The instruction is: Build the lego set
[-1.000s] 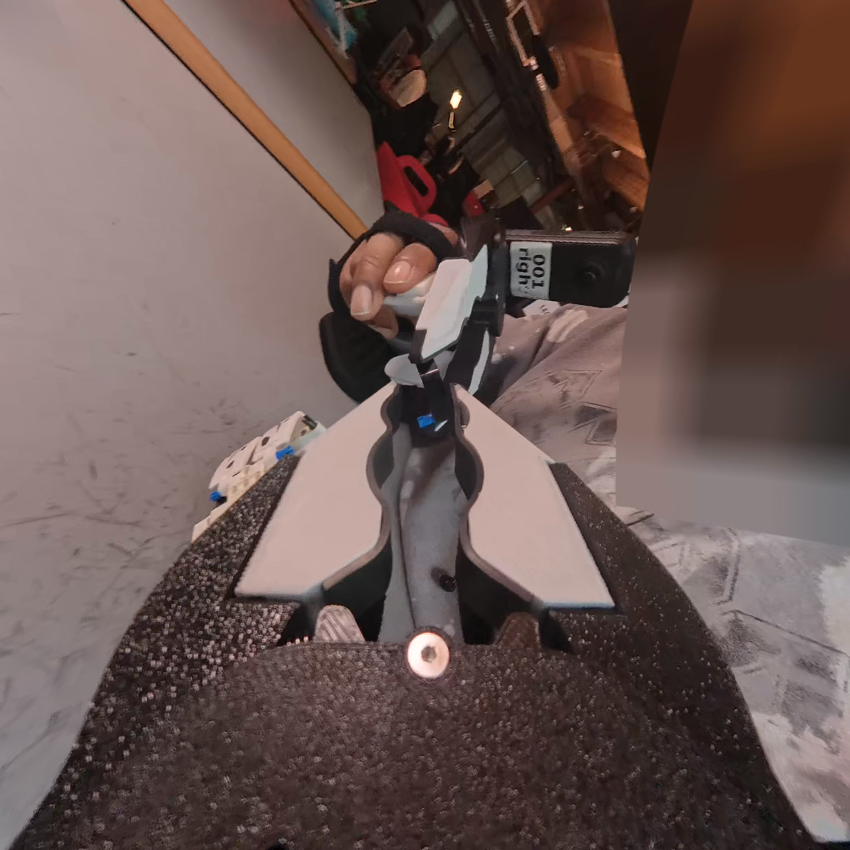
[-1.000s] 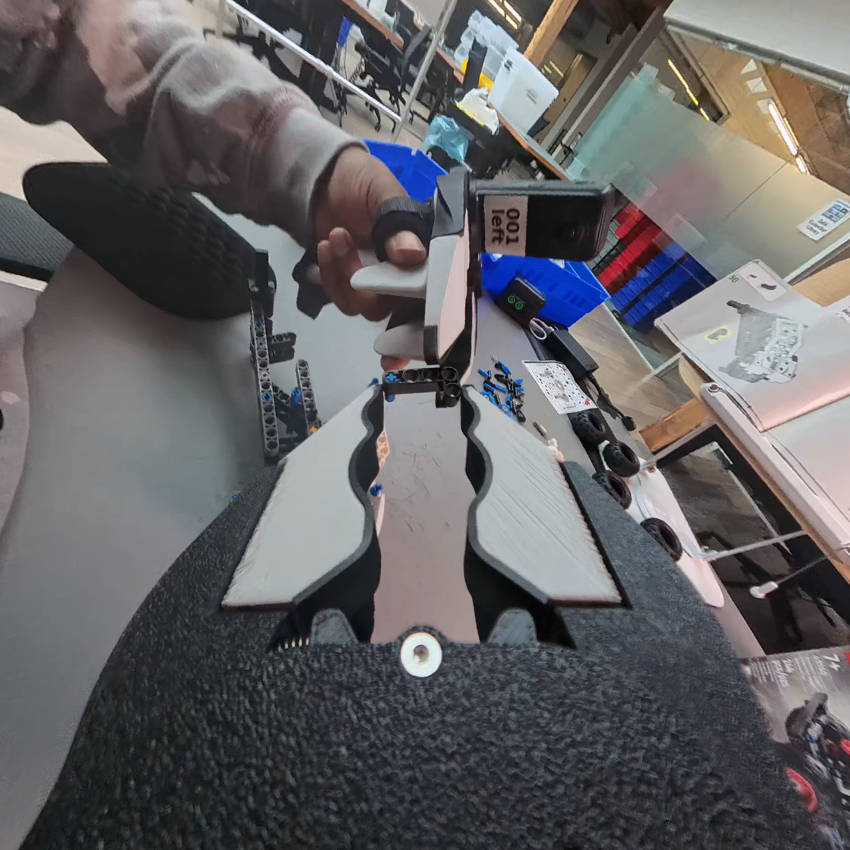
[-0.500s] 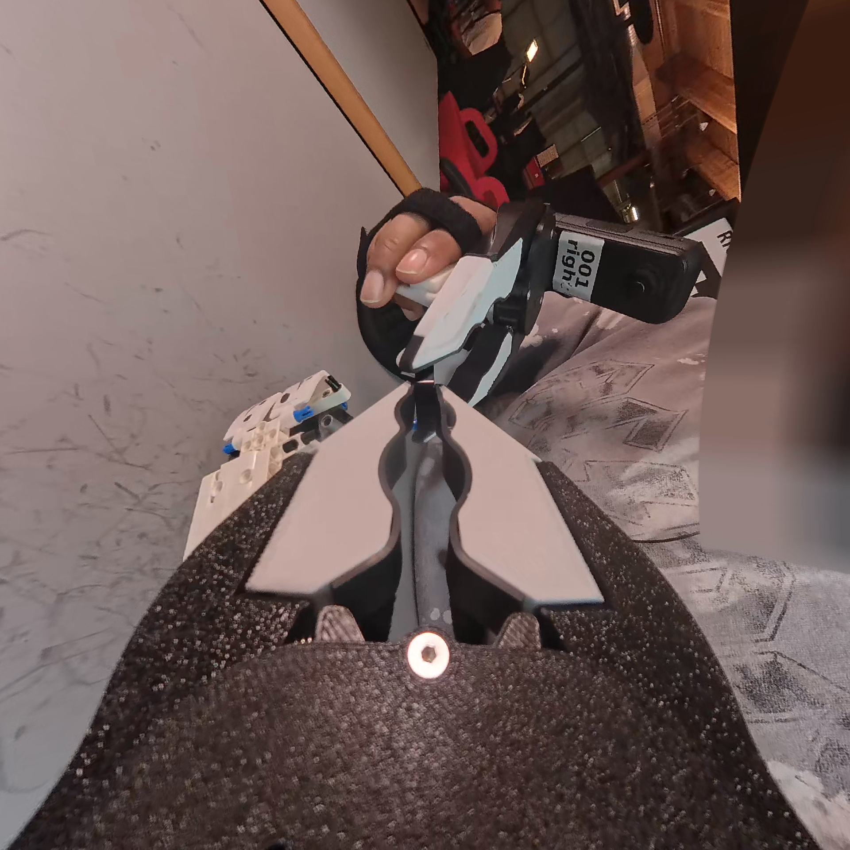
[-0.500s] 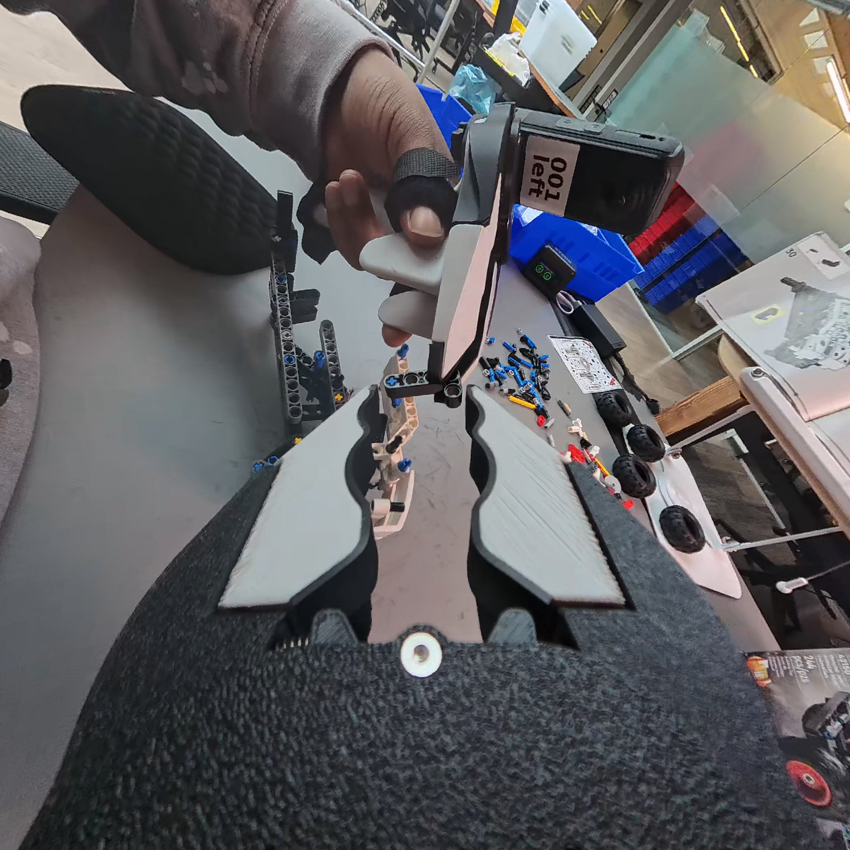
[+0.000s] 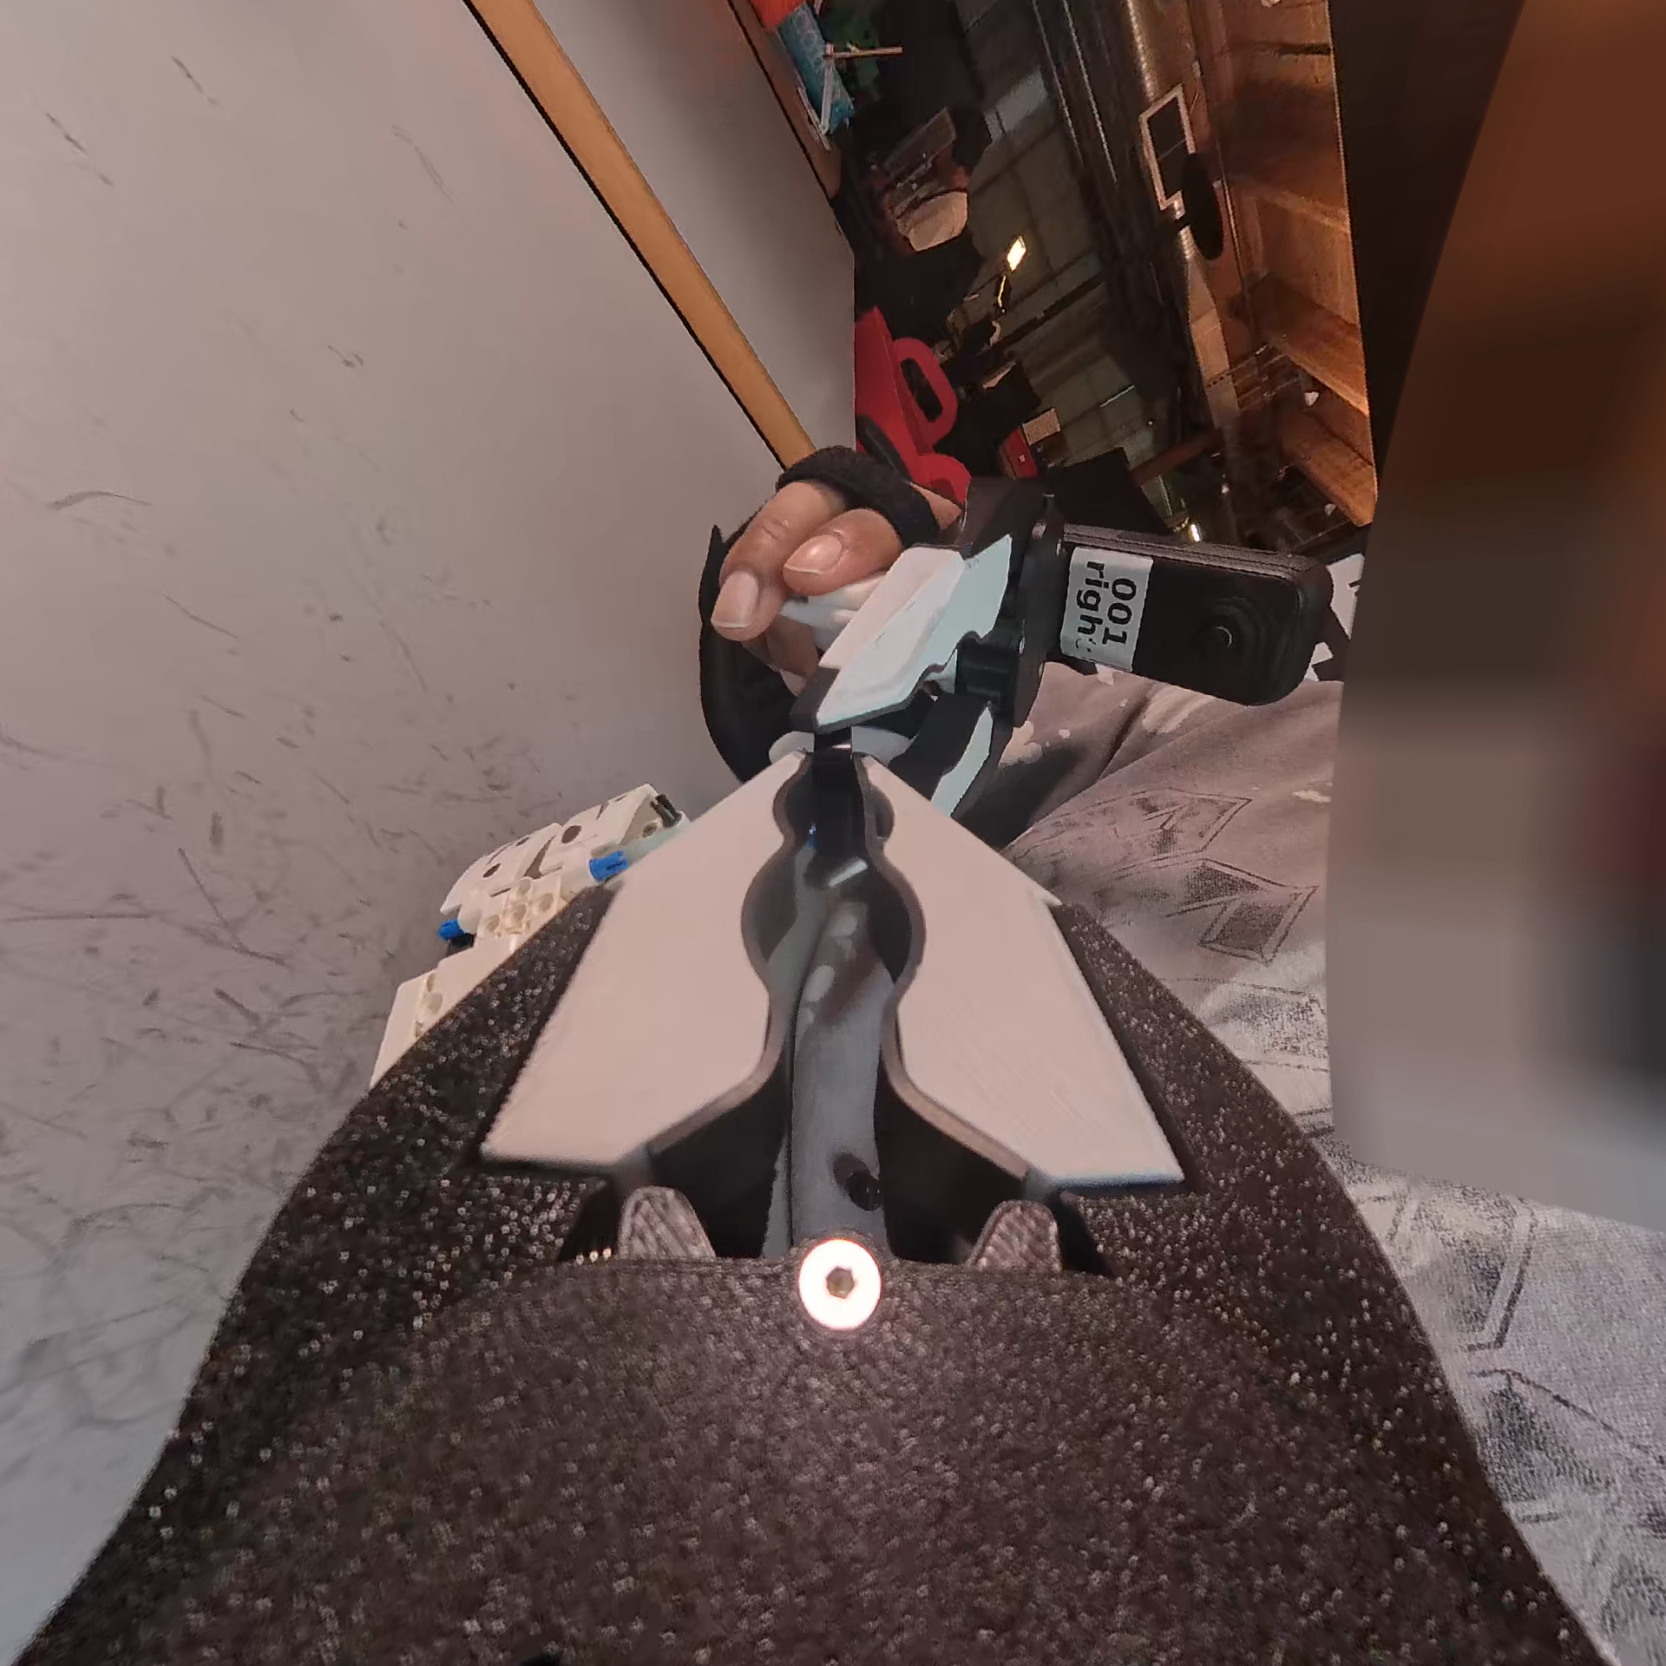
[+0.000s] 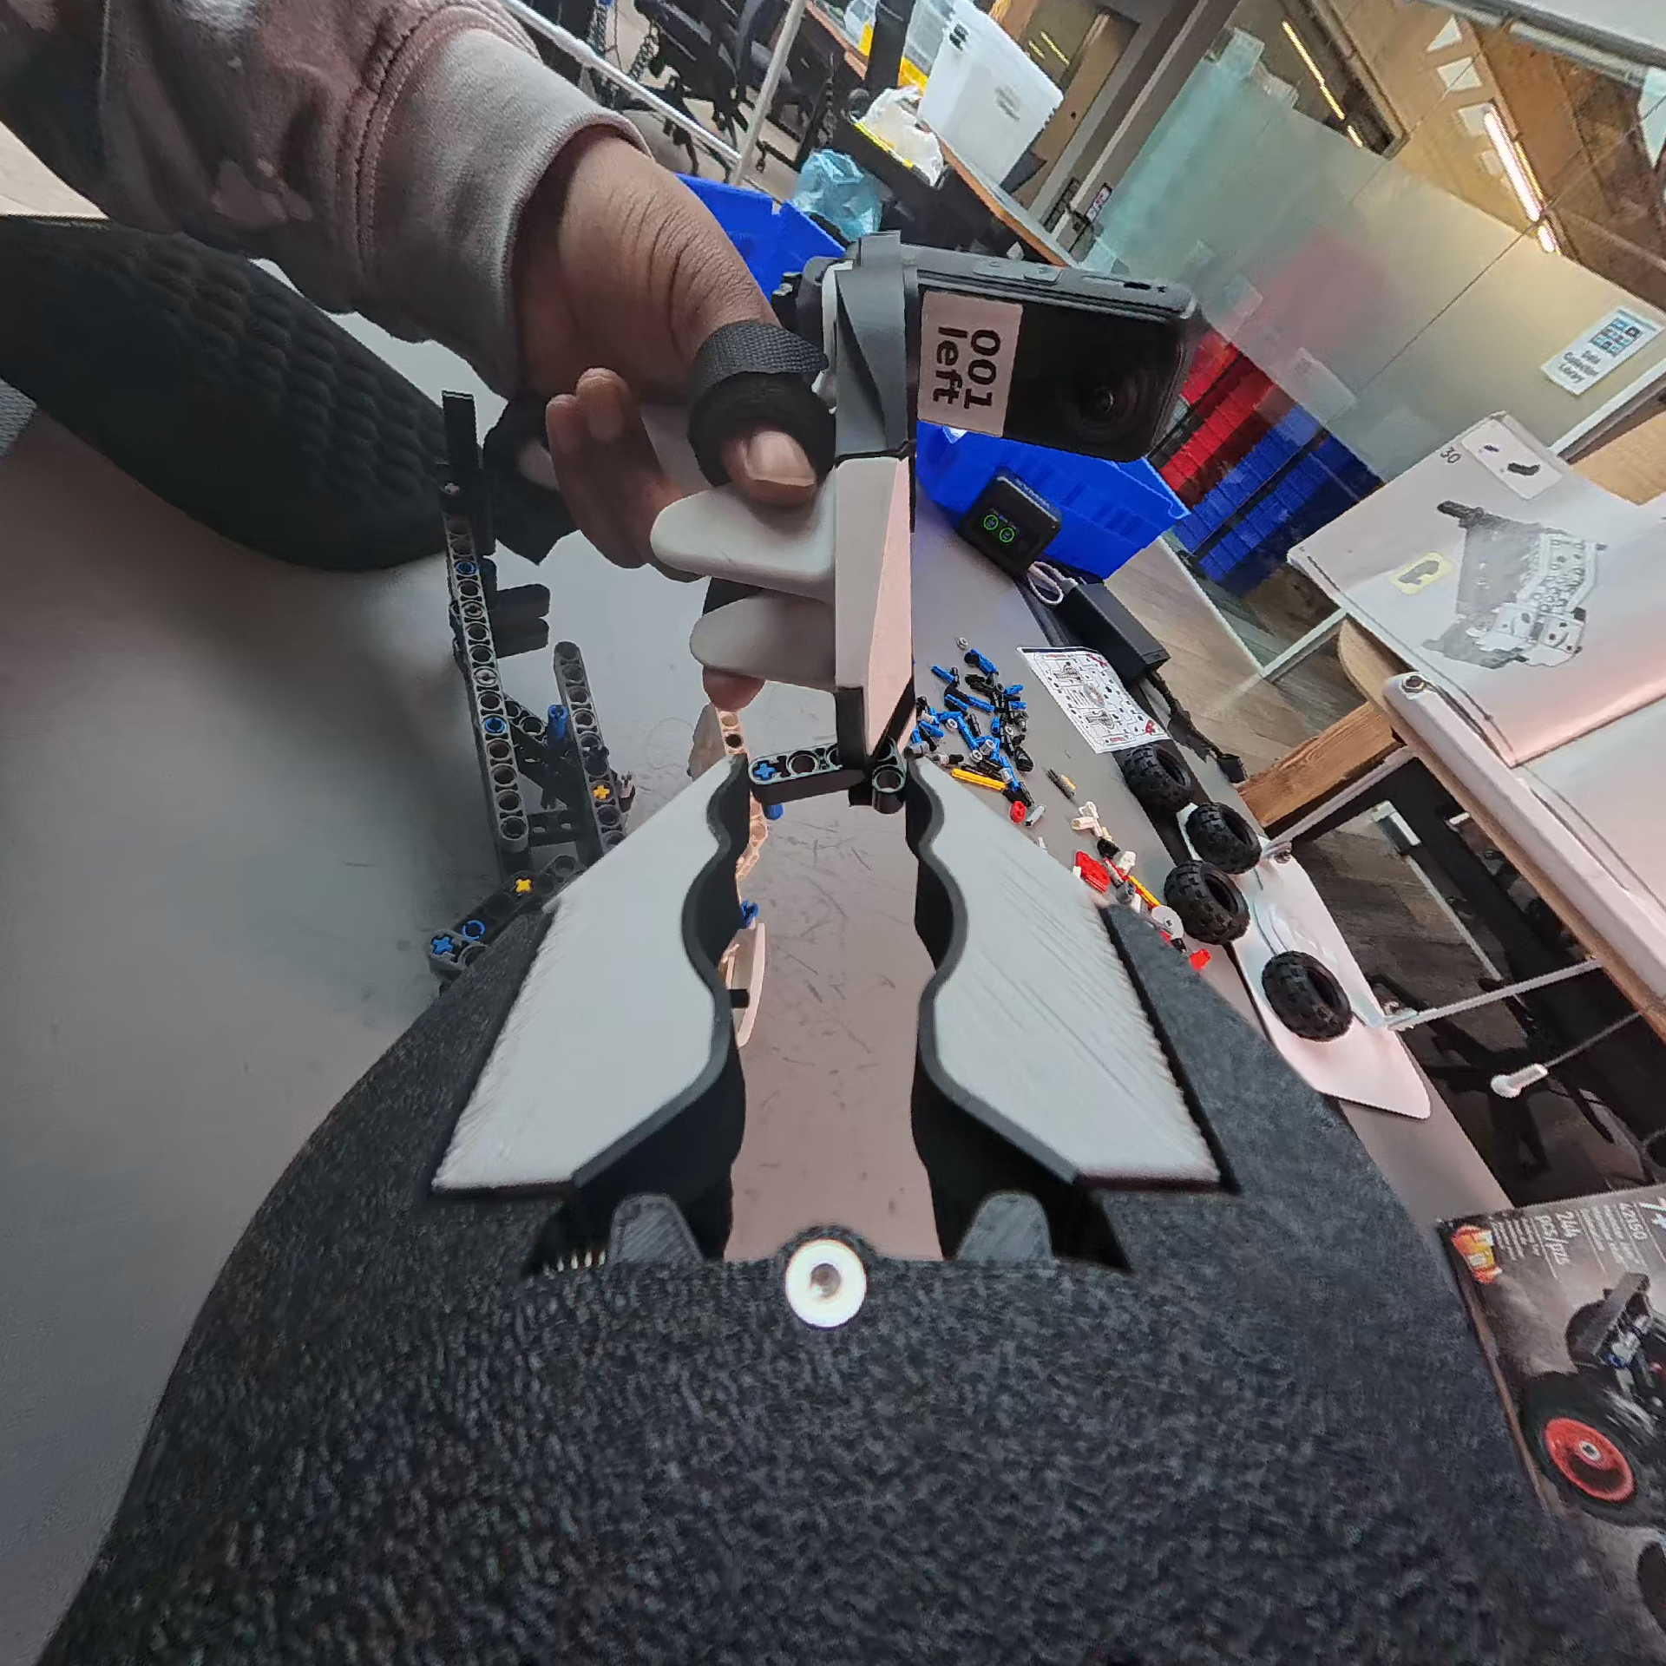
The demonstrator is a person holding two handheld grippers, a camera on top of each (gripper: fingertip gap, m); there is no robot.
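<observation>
the left tongs [image 5: 831, 793] pinch a black lego beam [image 6: 805, 769] above the grey table [image 6: 225, 856]; the right tongs [image 6: 828, 793] stand wide, one tip at each end of the beam.

You work at a scratched grey tabletop [image 6: 180, 811] w/ a light wooden edge strip [image 5: 631, 207]. Behind it you see frosted glass partition panels [image 6: 1280, 234], stacked blue plastic bins [image 6: 1262, 505], a black mesh chair back [image 6: 198, 397] & warm ceiling strip lights [image 6: 1505, 153].
</observation>
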